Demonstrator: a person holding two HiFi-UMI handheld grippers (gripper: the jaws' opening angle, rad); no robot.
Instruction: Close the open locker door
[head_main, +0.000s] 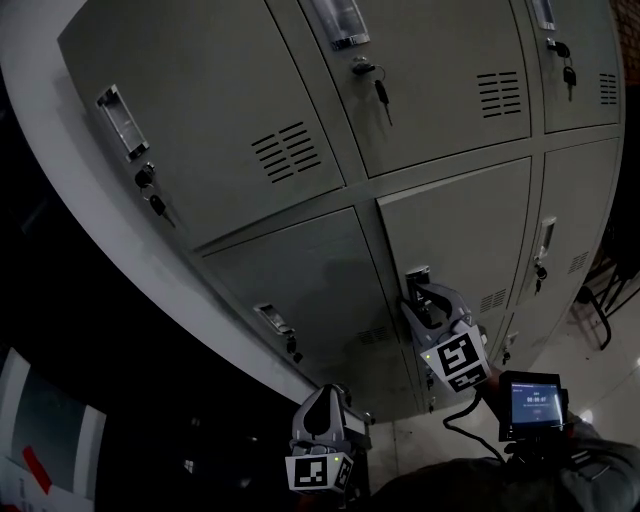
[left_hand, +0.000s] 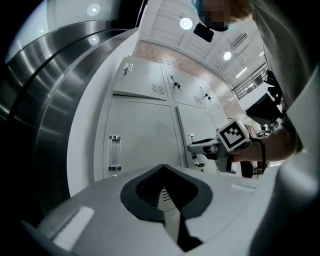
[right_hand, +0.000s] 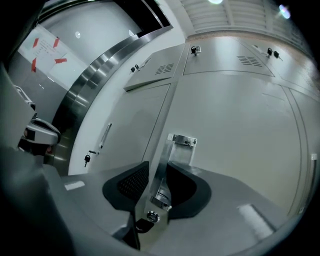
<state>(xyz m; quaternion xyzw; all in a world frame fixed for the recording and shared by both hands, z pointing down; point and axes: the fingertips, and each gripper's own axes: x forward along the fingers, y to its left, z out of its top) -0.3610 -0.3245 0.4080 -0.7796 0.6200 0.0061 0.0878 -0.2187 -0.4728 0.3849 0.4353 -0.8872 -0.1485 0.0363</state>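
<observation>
The lockers (head_main: 300, 100) are a flat pale grey, each with a block of dark parallel vent slits. The locker door (right_hand: 235, 125) matches them, with a bright silver handle (right_hand: 182, 141) at its edge. Keys (head_main: 381, 92) hanging near twelve o'clock in the head view have black heads. The left gripper (left_hand: 161, 167) and right gripper (right_hand: 157, 172) are light grey with near-black pads, one pad of the right finely cross-hatched. Each marker cube (head_main: 458, 362) bears black squares on white. A small screen (head_main: 535, 403) at five o'clock glows blue. At ten o'clock in the right gripper view a white sheet (right_hand: 47, 47) carries red marks, possibly tape. A brushed steel band (left_hand: 50, 110) shines silver.
</observation>
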